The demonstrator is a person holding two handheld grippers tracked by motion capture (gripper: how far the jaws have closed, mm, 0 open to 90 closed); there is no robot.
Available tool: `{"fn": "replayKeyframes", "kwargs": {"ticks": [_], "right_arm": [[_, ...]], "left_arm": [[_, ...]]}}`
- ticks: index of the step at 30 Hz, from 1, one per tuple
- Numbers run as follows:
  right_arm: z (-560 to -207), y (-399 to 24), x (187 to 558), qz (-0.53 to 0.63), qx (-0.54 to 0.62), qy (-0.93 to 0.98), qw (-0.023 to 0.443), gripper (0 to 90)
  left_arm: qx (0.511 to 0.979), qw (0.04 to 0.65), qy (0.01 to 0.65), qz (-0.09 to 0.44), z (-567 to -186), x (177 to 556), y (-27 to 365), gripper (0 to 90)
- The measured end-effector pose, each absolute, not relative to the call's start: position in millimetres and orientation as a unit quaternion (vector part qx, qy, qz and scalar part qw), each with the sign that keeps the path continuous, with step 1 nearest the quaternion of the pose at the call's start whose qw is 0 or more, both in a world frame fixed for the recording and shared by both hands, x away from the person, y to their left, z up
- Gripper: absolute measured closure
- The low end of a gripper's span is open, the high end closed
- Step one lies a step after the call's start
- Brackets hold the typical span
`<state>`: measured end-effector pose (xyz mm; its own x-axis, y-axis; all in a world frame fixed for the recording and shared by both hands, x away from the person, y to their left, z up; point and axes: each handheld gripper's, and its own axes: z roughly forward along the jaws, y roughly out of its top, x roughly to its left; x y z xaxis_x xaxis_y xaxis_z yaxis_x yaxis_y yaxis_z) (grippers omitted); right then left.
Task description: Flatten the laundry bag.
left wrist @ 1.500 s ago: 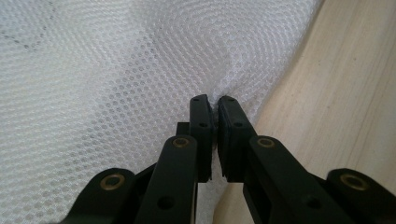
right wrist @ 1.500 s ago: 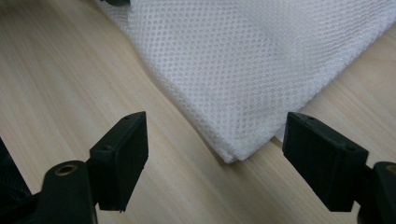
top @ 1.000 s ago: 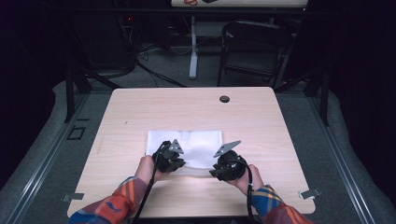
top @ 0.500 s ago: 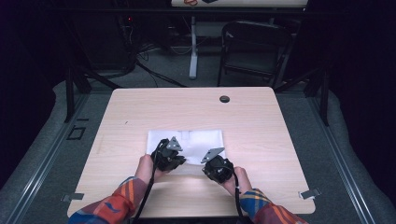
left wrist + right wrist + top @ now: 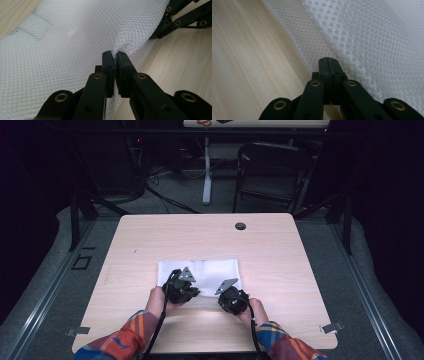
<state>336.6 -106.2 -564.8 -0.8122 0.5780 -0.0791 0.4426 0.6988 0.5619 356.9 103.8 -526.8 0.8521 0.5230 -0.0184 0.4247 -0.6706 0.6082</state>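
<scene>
A white mesh cloth [image 5: 210,269] lies flat in the near middle of the wooden table [image 5: 285,255]. My left gripper [image 5: 173,280] is at its near left edge, shut on a puckered bit of the mesh cloth [image 5: 75,45], which bunches up at the tips of the left gripper [image 5: 115,53]. My right gripper [image 5: 222,292] is at the near right edge. In the right gripper view the right gripper [image 5: 328,60] has its jaws pressed together at the edge of the mesh cloth [image 5: 374,37]. The right gripper [image 5: 185,20] shows at the top right of the left gripper view.
A black round grommet [image 5: 240,226] sits near the table's far edge. Behind the table stand a dark chair [image 5: 272,170] and a white post [image 5: 206,170]. Bare wood lies to either side of the cloth and along the near edge.
My right hand has moved left and down to the cloth's near edge, and its jaws have closed there. The left hand and its grip have stayed put.
</scene>
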Motion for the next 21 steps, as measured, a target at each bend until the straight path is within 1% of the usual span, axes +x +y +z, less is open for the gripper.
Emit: {"fn": "replayKeyframes", "kwargs": {"ticks": [8,21], "right_arm": [[-564,-108,336,0.268,0.280,0.914,0.118,90.0],[-563,-110,328,0.264,0.284,0.917,0.091,90.0]], "left_arm": [[0.912,0.307,0.258,0.080,-526,354,102,86.1],[0.914,0.309,0.250,0.082,-515,345,103,86.3]]}}
